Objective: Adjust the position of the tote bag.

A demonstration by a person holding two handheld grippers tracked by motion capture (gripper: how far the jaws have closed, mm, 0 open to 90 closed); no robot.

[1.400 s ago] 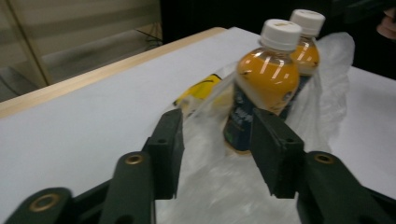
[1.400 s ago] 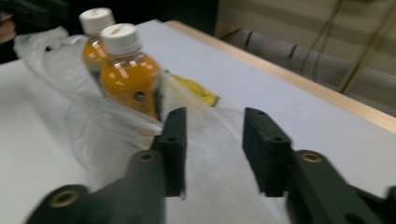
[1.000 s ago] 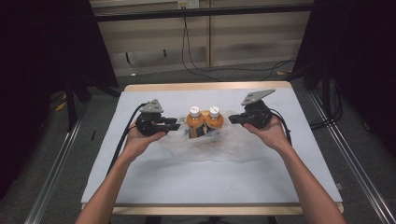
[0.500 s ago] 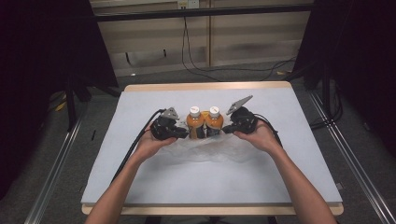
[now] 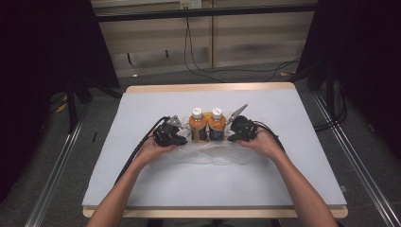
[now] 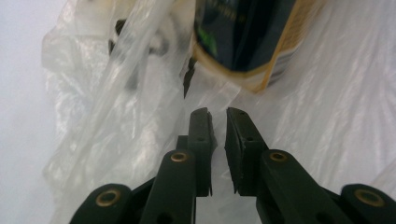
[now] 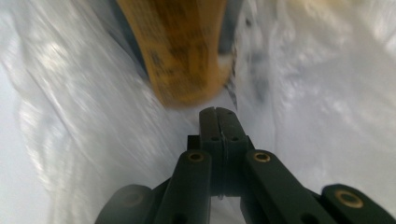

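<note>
Two bottles of orange drink with white caps, the left bottle [image 5: 196, 126] and the right bottle [image 5: 217, 125], stand side by side on a crumpled clear plastic bag [image 5: 208, 153]. My left gripper [image 5: 184, 140] sits low against the left bottle's base. In the left gripper view its jaws [image 6: 217, 114] have just been closing. A narrow gap remains with nothing in it, and the tips hover over the bag film [image 6: 116, 116] below the dark-labelled bottle [image 6: 243, 42]. My right gripper [image 5: 230, 138] is low beside the right bottle. Its jaws [image 7: 218, 112] are shut, pointing at the bottle's base [image 7: 187, 51] over the bag [image 7: 93, 130].
The white mat [image 5: 142, 189] covers a wooden-edged table. Cables [image 5: 198, 66] lie on the floor behind it, and metal rails [image 5: 52, 189] run along both sides. A person's forearms reach in from the near edge.
Both hands have come inward and down, from apart and above the table to low beside the bottles. The left jaws have narrowed.
</note>
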